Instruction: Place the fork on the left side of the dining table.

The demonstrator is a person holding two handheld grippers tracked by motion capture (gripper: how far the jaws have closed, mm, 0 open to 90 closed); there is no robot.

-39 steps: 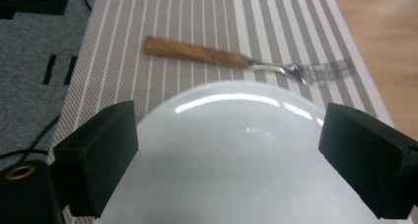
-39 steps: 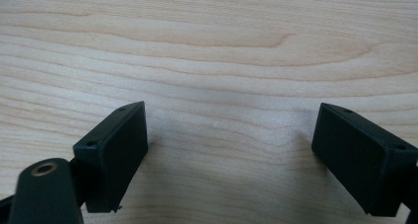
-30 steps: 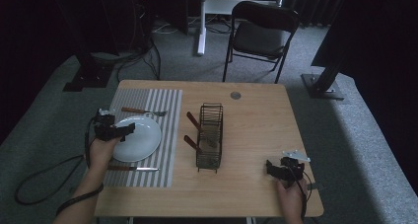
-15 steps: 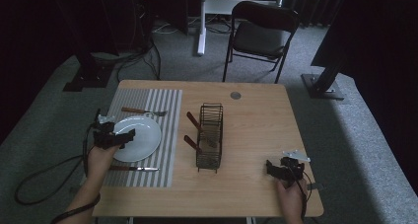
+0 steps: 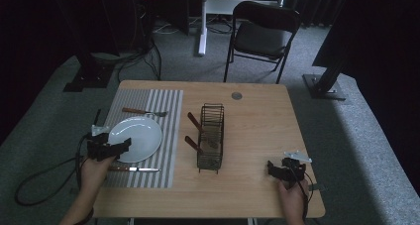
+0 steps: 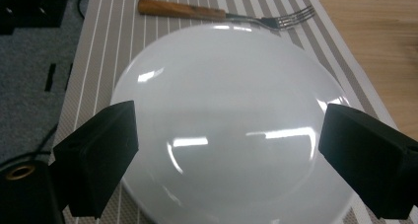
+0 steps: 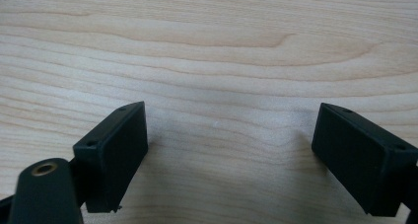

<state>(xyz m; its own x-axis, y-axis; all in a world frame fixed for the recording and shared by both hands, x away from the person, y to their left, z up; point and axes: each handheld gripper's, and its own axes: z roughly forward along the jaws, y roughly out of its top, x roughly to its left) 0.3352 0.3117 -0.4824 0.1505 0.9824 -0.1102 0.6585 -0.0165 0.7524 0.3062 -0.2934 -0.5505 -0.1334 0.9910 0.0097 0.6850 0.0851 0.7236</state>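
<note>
A white plate (image 5: 134,138) lies on a grey striped placemat (image 5: 168,102) at the table's left. My left gripper (image 5: 120,146) hovers open at the plate's near left edge, and in the left gripper view its jaws straddle the plate (image 6: 226,130). A wooden-handled fork (image 5: 143,112) lies beyond the plate, also seen as the fork (image 6: 222,14). A knife (image 5: 133,169) lies in front of the plate. My right gripper (image 5: 271,167) rests open near the table's front right, with bare wood (image 7: 222,61) between its jaws.
A black wire rack (image 5: 210,137) stands mid-table with two brown handles (image 5: 194,133) sticking out of its left side. A small round disc (image 5: 236,95) lies near the far edge. A folding chair (image 5: 262,34) stands beyond the table.
My left gripper has drawn back toward the table's near left, from over the plate's far left edge to its near left edge. The right gripper has stayed put.
</note>
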